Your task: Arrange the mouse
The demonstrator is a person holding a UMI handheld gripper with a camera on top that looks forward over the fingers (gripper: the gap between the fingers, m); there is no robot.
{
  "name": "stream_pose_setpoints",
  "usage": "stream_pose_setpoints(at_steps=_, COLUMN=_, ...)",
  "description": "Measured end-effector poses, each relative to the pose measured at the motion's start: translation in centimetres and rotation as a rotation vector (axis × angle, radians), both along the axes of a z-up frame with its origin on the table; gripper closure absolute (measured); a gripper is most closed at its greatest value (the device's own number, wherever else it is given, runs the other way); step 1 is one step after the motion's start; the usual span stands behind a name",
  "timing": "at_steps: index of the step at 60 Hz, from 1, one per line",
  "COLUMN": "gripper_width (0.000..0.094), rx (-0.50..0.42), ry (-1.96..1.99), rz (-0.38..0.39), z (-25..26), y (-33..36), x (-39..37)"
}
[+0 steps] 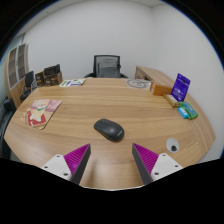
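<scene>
My hand-held gripper (112,160) is spread wide, released, with nothing held and nothing touched. Its two fingers carry magenta pads (77,156) on their inner faces, each wedge-shaped with a fine ribbed surface, set on white finger bodies. The gap between them shows only bare wood.

The worktop (70,125) is a large rounded-edge table of light, smooth wood with a faint grain.

The mouse (109,129) lies just ahead of my fingers, roughly centred on the gap and apart from both. It is dark grey to black, matte, a low rounded oval, lying at a slant with its long axis running from far-left to near-right.

Near my right finger sits a small white roundish object (172,146) with a dark spot; I cannot tell what it is. Further right lies a teal item (187,111), and behind it stands a purple box (181,87). To the left lies a flat packet (39,112) with red and pale printing.

At the far edge, white papers (138,85) rest on the wood. Beyond stands a black office chair (107,66) against a plain white wall (80,35).
</scene>
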State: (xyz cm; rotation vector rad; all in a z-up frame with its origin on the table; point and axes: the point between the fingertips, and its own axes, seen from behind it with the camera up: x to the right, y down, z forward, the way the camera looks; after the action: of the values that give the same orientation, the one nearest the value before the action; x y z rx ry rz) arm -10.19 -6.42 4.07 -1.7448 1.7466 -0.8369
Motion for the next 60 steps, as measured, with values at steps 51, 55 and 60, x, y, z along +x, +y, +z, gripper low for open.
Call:
stream_pose_setpoints(at_steps=51, gripper_width=0.0068, rx=0.025, ry=0.021, rz=-0.037, z=-5.9, y=-4.0, x=14.7)
stream_pose_setpoints(at_steps=55, gripper_width=0.0065, rx=0.026, ry=0.026, rz=-0.048, z=-6.0, y=-4.3, x=14.9)
stream_pose_setpoints(at_steps=60, gripper_width=0.007, rx=0.027, ry=0.034, rz=-0.06, z=-6.0, y=-4.4, x=14.9)
